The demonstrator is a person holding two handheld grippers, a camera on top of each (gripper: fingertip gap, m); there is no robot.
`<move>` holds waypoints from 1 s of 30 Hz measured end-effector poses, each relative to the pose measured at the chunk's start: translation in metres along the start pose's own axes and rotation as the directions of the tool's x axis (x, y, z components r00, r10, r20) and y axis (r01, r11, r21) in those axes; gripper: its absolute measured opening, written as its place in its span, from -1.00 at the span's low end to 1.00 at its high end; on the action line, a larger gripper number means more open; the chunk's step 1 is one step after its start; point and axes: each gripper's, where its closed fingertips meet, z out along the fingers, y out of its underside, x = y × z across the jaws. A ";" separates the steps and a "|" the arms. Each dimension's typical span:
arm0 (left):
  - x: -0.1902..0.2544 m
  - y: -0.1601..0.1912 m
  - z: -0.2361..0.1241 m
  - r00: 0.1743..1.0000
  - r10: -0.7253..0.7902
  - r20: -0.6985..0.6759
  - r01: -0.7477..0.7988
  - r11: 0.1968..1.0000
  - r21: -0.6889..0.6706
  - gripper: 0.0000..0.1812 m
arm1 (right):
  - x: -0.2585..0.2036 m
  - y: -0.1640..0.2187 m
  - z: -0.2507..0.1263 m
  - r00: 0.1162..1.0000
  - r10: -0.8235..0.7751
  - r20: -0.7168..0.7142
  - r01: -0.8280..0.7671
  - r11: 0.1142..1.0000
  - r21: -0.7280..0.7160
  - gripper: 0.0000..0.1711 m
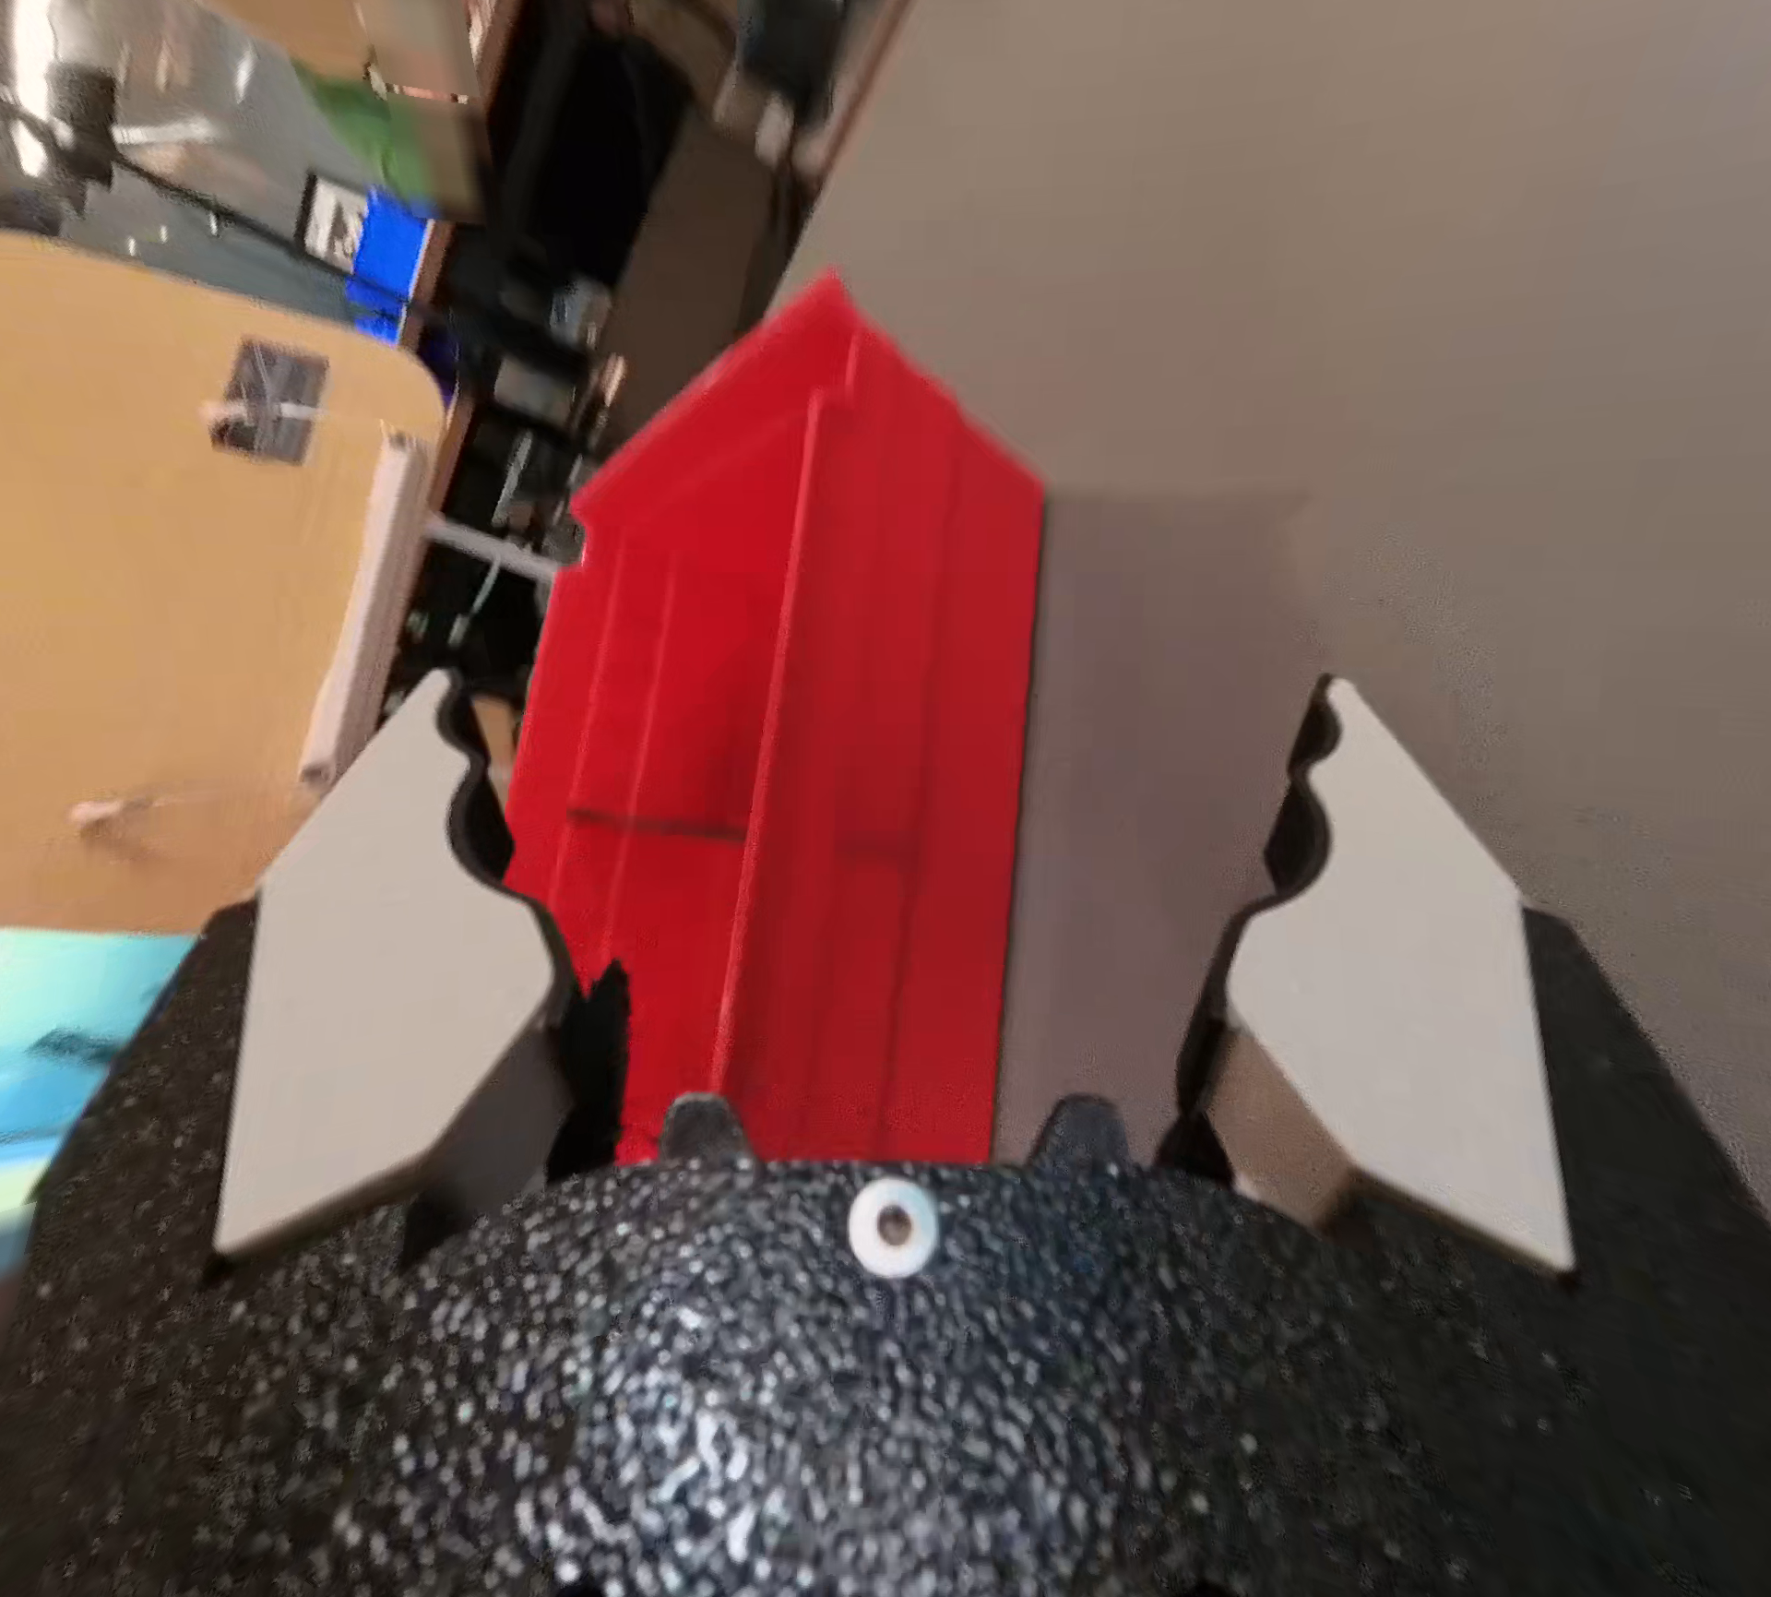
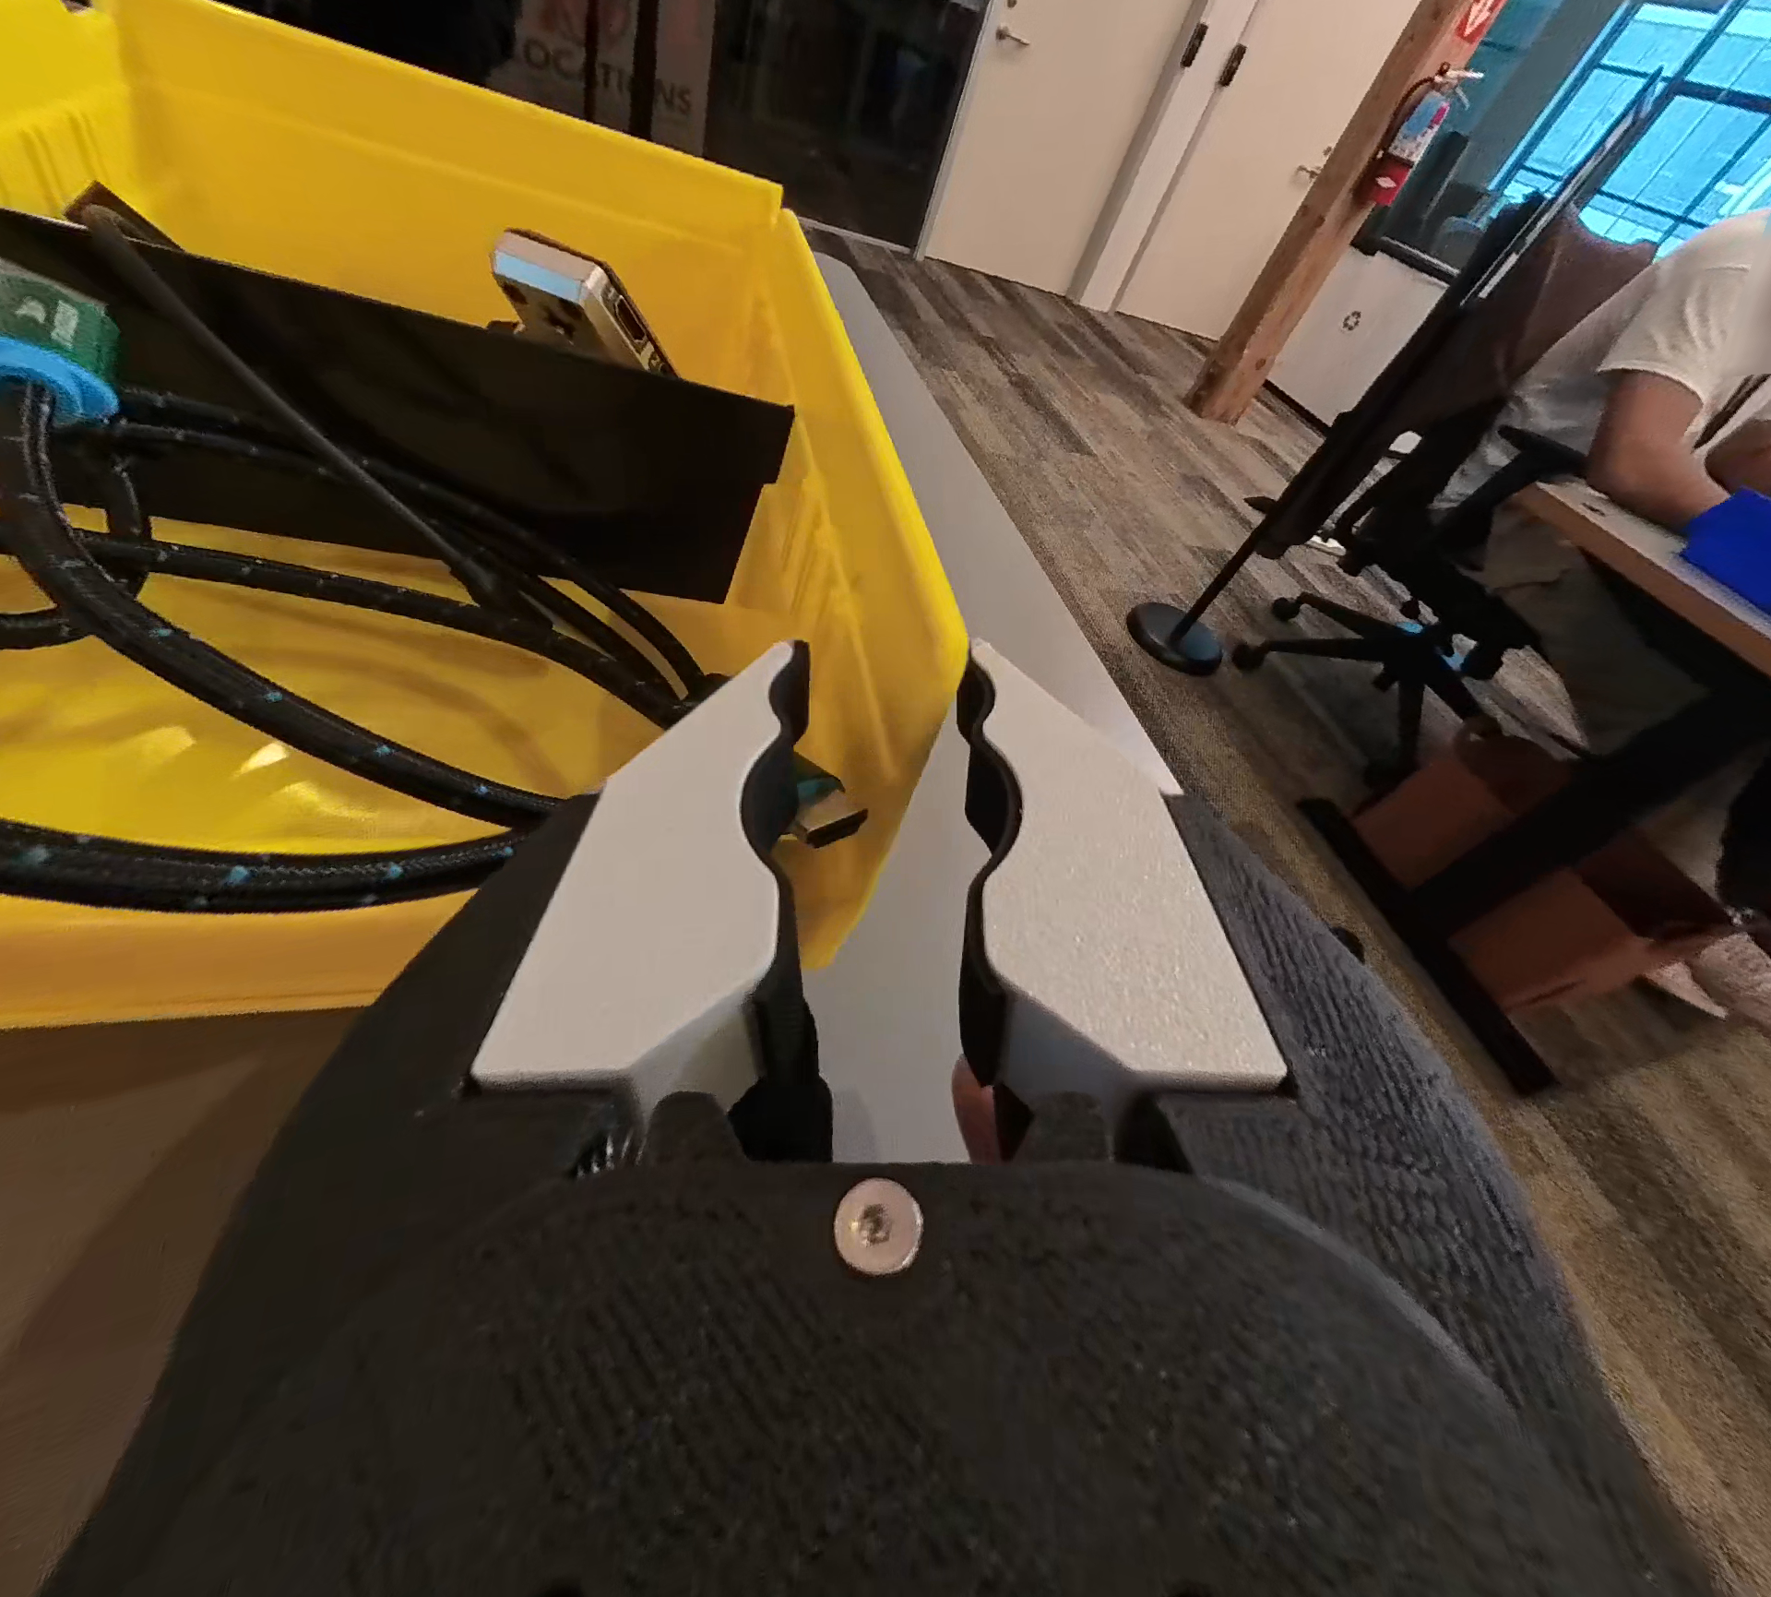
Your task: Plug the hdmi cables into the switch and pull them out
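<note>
In the right wrist view a yellow bin [image 2: 402, 142] holds coiled black braided HDMI cables [image 2: 287, 688], a flat black box [image 2: 431, 420] and a small silver box with ports [image 2: 585, 295] leaning on the bin's far wall. One cable's metal plug [image 2: 829, 822] pokes out from behind my right gripper's left finger. My right gripper [image 2: 882, 660] is narrowly open and empty, with the bin's right wall standing between its jaws. In the blurred left wrist view my left gripper [image 1: 891, 688] is wide open and empty, facing a red bin [image 1: 795, 688] on a grey table [image 1: 1342, 209].
The grey table's edge [image 2: 958, 497] runs just right of the yellow bin, with floor beyond. A person [image 2: 1648, 362] sits at a desk to the right, with an office chair [image 2: 1418, 592] and a floor stand [image 2: 1174, 640]. Wooden tables [image 1: 172, 592] and clutter lie left of the red bin. My hands' fingertips stand some 70 cm from each other.
</note>
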 end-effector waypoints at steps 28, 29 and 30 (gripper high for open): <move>-0.036 0.099 -0.015 0.978 -0.147 -0.150 0.120 0.978 -0.171 -0.13 | -0.075 -0.021 -0.025 0.963 0.118 0.242 -0.132 0.990 0.041 -0.94; -0.034 0.103 -0.014 0.973 -0.146 -0.177 0.114 0.977 -0.178 -0.17 | -0.081 -0.023 -0.025 0.963 0.102 0.250 -0.116 0.992 0.043 -0.94; -0.028 0.102 -0.014 0.964 -0.146 -0.222 0.115 0.982 -0.147 -0.28 | -0.088 -0.025 -0.025 0.962 0.085 0.260 -0.100 0.994 0.046 -0.93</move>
